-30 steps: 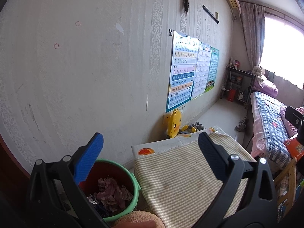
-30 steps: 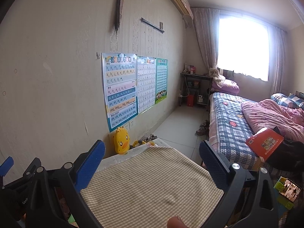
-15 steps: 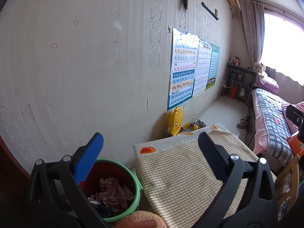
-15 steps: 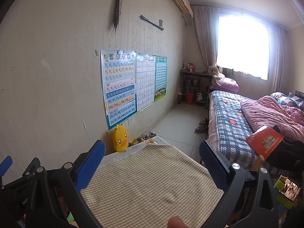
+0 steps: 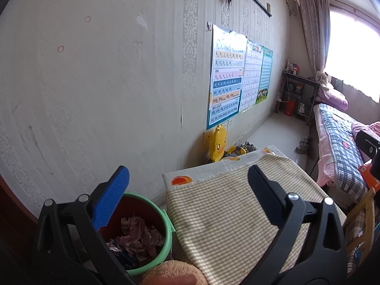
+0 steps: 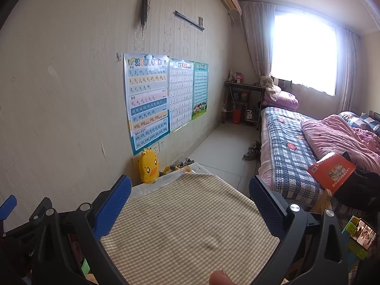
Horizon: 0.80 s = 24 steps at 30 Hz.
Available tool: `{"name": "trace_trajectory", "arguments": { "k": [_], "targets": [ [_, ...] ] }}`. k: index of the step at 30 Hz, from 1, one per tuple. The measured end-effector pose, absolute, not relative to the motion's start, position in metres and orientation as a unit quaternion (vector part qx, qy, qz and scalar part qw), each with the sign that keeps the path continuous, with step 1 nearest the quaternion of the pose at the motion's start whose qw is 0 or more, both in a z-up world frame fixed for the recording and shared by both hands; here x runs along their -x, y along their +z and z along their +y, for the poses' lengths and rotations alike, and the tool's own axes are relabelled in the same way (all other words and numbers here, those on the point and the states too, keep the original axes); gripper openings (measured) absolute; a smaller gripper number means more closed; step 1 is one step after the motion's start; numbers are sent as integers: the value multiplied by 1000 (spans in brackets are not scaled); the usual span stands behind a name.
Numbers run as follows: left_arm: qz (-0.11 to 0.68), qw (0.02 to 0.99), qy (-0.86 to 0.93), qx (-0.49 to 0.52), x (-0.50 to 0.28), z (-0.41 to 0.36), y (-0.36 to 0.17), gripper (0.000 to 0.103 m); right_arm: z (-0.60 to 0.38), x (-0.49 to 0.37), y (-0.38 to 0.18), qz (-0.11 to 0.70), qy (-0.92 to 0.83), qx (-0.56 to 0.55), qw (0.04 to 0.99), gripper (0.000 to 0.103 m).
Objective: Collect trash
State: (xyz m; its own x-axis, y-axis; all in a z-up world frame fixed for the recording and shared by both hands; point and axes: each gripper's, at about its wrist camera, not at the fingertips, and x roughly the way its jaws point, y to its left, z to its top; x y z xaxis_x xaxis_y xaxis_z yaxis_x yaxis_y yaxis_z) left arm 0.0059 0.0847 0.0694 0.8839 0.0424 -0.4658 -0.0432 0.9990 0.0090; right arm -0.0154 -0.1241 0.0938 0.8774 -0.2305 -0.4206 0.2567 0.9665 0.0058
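Both claws are up off the desk right now and neither has anything in it. The left claw is spread wide with nothing between the pads, and the right claw is the same, wide open with just checked cloth showing through the gap.

The trash is already sitting in the green bucket, which stands on the floor tight against the left edge of the desk, close to the wall. I can see crumpled paper and wrappers piled in its red inside. My guess is it's parked there so stuff can be swept or dropped straight off the desk edge without a long carry.

The checked cloth on the desk looks bare from both views, no scraps I can pick out, only some faint stains. So I'd judge the collecting is about done, or the next piece is somewhere out of shot.

A yellow duck toy leans against the wall at the far end of the desk. It doesn't look like trash, so I'm leaving it.
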Motion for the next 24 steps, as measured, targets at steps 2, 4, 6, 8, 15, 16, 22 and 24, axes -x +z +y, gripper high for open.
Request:
{"name": "trace_trajectory", "arguments": {
  "k": [2, 4, 6, 8, 15, 16, 22, 24],
  "targets": [
    [246, 969, 21, -2, -10, 82, 65, 98, -126, 13, 91, 217, -126, -32, 967, 95],
    [251, 968, 20, -4, -14, 79, 61, 98, -129, 8, 86, 223, -127, -34, 966, 95],
    [258, 966, 18, -6, -18, 76, 56, 98, -131, 4, 81, 230, -127, -35, 964, 95],
    [265, 964, 16, -9, -24, 72, 50, 98, -135, -2, 74, 238, -127, -37, 962, 95],
    [296, 955, -3, -23, -54, 46, 17, 98, -154, -32, 34, 280, -116, -51, 952, 95],
    [298, 954, -2, -27, -59, 40, 11, 98, -159, -38, 26, 286, -111, -56, 950, 95],
    [334, 942, 5, -15, -113, 8, -64, 98, -214, -95, -70, 321, -118, -81, 936, 95],
    [335, 942, 16, -29, -136, -6, -93, 98, -230, -119, -102, 341, -126, -85, 928, 95]
  ]
}}
